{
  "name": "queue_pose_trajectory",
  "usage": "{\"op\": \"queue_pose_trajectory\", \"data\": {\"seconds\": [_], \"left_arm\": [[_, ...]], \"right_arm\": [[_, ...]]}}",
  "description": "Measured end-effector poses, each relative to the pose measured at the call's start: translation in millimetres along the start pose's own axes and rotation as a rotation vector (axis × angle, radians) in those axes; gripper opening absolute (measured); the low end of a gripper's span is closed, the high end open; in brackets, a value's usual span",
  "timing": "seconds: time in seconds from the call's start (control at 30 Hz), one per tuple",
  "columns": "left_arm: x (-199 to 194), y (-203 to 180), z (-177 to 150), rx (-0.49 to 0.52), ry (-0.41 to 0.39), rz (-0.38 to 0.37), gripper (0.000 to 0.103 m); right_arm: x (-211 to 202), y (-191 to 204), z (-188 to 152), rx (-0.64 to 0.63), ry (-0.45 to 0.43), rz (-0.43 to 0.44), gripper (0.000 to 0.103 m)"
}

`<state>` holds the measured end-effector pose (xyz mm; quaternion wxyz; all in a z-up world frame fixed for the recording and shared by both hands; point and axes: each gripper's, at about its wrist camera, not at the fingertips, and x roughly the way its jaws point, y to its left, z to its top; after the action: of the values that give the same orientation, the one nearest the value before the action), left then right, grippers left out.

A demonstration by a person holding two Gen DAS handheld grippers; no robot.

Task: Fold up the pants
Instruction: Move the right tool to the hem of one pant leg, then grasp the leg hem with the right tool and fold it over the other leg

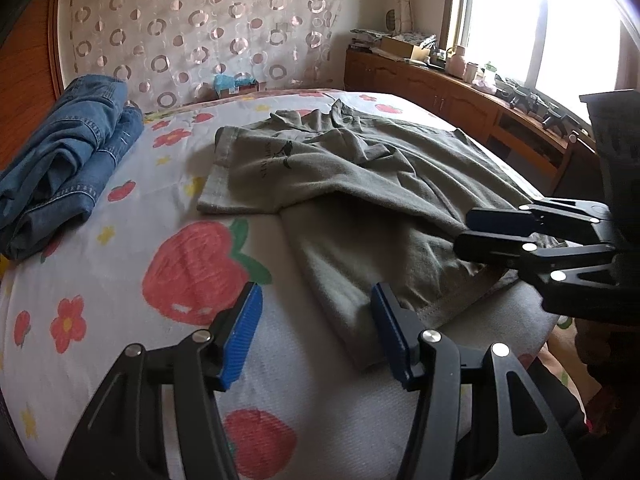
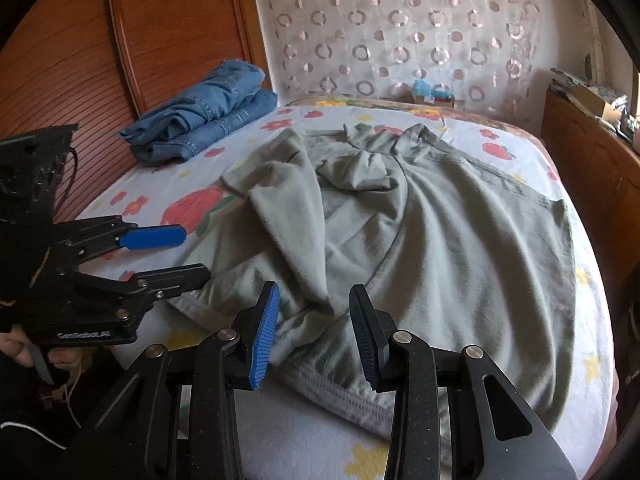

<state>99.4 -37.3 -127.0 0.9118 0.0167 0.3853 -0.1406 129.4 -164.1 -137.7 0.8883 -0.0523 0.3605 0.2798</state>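
A grey-green garment with a small dark print lies crumpled and partly spread on the bed. My left gripper is open and low over the sheet. Its right finger is at the garment's near left hem, and nothing is between the pads. My right gripper stands over the near hem with a raised fold of the fabric between its jaws. The pads are apart and do not visibly pinch it. Folded blue jeans rest at the far left of the bed.
The bed has a white sheet printed with red fruit and flowers. A wooden headboard stands to the left behind the jeans. A cluttered wooden sideboard runs under the bright window on the right. A hand holds the left gripper's handle.
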Motion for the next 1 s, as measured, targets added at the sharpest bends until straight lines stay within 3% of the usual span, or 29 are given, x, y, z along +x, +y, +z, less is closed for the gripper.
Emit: {"op": "queue_pose_trajectory", "data": {"seconds": [0.2,0.3,0.63,1.0], "left_arm": [[-0.7,2.4,-1.0,-0.028,0.0,-0.008,0.056],[-0.8,1.6,-1.0,-0.028,0.005,-0.005,0.056],[-11.7,-6.9,15.1,-0.022,-0.015,-0.038,0.056],[-11.8,-30.2,41.6,0.024,-0.039,-0.077,0.056]], "right_arm": [[6.8,3.7,-0.2,-0.021,0.014,-0.003,0.009],[3.9,1.2,0.3,-0.015,-0.006,-0.005,0.003],[-41.9,-11.6,16.4,-0.002,-0.16,-0.058,0.001],[-88.2,-34.1,14.8,0.01,-0.228,-0.13,0.001]]}}
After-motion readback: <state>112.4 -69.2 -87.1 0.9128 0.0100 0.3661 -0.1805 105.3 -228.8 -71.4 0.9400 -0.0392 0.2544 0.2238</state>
